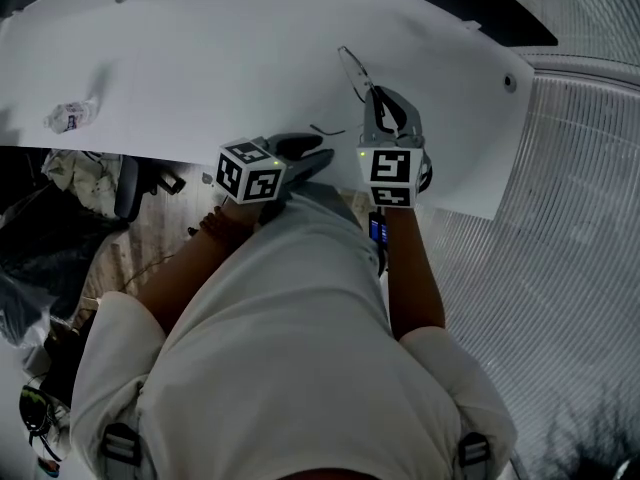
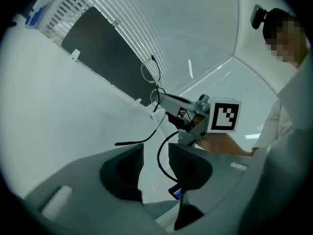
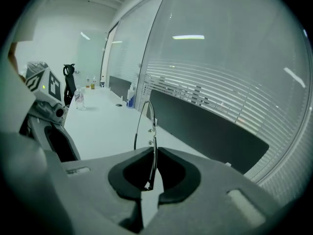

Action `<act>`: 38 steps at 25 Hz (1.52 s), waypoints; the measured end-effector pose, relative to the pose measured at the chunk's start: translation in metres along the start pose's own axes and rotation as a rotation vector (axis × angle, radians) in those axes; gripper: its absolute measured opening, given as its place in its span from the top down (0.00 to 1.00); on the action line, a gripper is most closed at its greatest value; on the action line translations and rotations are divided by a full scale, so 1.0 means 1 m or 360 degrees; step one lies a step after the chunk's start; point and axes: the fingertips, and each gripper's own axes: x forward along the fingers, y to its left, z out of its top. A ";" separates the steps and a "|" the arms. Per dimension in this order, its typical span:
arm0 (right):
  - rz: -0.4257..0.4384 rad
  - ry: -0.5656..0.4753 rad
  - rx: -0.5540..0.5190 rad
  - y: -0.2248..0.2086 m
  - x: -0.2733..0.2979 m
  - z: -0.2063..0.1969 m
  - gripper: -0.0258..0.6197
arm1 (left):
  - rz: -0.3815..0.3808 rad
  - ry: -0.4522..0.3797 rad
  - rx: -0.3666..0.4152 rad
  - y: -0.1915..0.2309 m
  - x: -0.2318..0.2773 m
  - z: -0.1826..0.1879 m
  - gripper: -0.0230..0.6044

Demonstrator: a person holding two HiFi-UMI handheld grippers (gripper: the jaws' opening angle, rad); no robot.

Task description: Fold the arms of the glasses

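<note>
Gripping the glasses (image 3: 146,124) edge-on, the right gripper (image 3: 154,155) has its fingers (image 3: 178,173) clamped together on the thin wire frame. It holds them lifted clear above the counter (image 1: 230,58), close to the counter's near edge. The lenses stand upright out of the black pads. One dark arm (image 2: 134,141) of the glasses is unfolded, and it swings out from the hinge and slopes down towards the counter top. I cannot tell whether its tip touches the counter.

The left gripper (image 2: 155,153) sits over the counter's near edge. Its fingers (image 2: 122,170) are apart and nothing is pressed between them. They point at the loose arm, which lies just beyond their tips. A looping black cable (image 2: 159,166) shows through the gap between the fingers, hanging from the right gripper above the counter's edge.

A small clear bottle (image 3: 80,99) stands at the counter's far end, and a black office chair (image 3: 70,82) stands just off that end. The person's white shirt (image 1: 300,348) fills the space in front of the counter's near edge.
</note>
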 end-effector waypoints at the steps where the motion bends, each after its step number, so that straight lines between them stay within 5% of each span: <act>1: 0.0002 0.0000 0.0013 0.001 0.000 -0.001 0.94 | 0.0007 -0.0016 -0.0008 0.003 0.000 0.002 0.70; 10: 0.0022 0.0015 -0.0004 0.019 -0.006 -0.008 0.94 | 0.0032 -0.0127 -0.0013 0.009 -0.010 0.023 0.70; 19: -0.0136 -0.0055 0.0096 -0.002 -0.015 0.000 0.94 | -0.0009 -0.0018 -0.0065 0.001 -0.016 -0.004 0.71; 26: -0.0123 -0.0112 0.0103 0.003 -0.021 0.009 0.94 | 0.0009 -0.0063 -0.0102 0.011 -0.008 -0.001 0.70; 38: -0.0059 -0.0094 -0.0128 0.031 -0.024 -0.001 0.94 | 0.0007 -0.0200 -0.0072 0.013 -0.018 0.035 0.70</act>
